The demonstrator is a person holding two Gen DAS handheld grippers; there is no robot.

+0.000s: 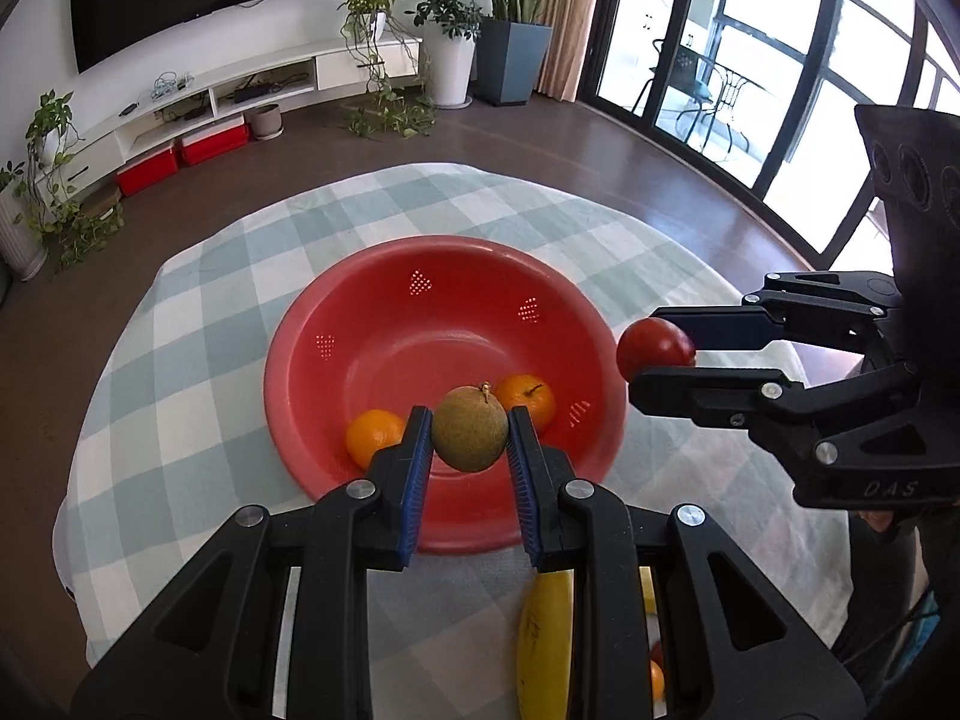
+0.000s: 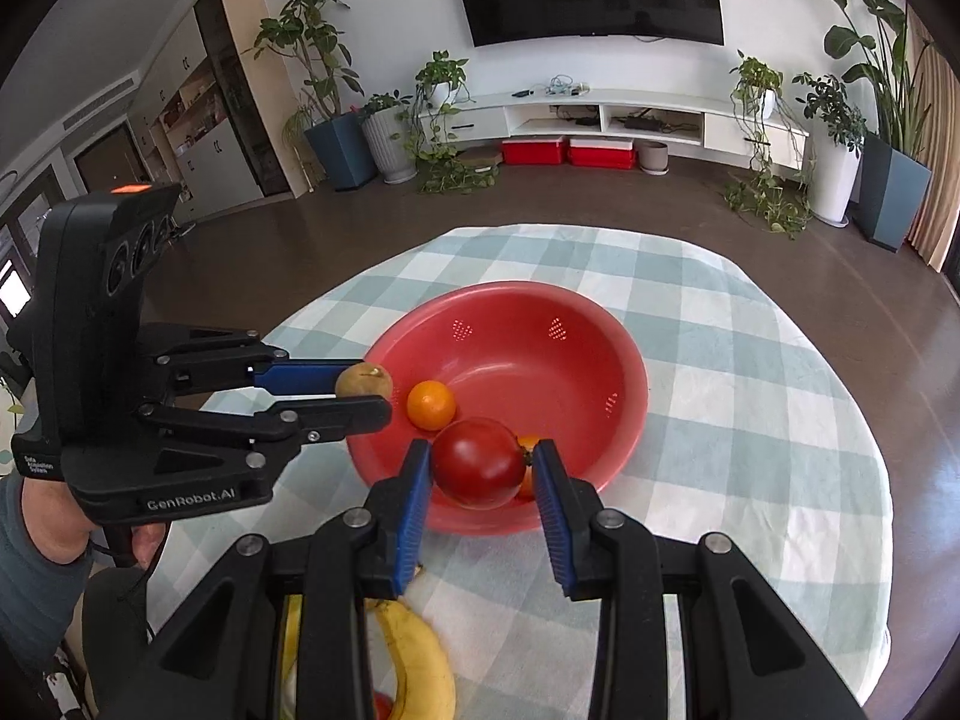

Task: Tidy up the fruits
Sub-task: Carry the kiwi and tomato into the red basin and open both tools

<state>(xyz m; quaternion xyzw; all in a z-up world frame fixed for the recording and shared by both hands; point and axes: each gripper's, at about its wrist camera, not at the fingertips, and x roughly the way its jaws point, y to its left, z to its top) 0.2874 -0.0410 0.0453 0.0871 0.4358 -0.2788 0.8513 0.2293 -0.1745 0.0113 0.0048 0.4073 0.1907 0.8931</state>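
My left gripper is shut on a round brownish-green fruit and holds it over the near rim of the red bowl. From the right wrist view the same gripper and fruit hang at the bowl's left rim. A red tomato sits between the blue pads of my right gripper, shut on it above the bowl's near side. In the left wrist view that gripper with the tomato is just right of the bowl. Two oranges lie inside the bowl.
The bowl stands on a round table with a green-and-white checked cloth. Bananas lie on the cloth near me under the grippers, with a small orange and a red fruit beside them. A hand holds the left gripper. Brown floor surrounds the table.
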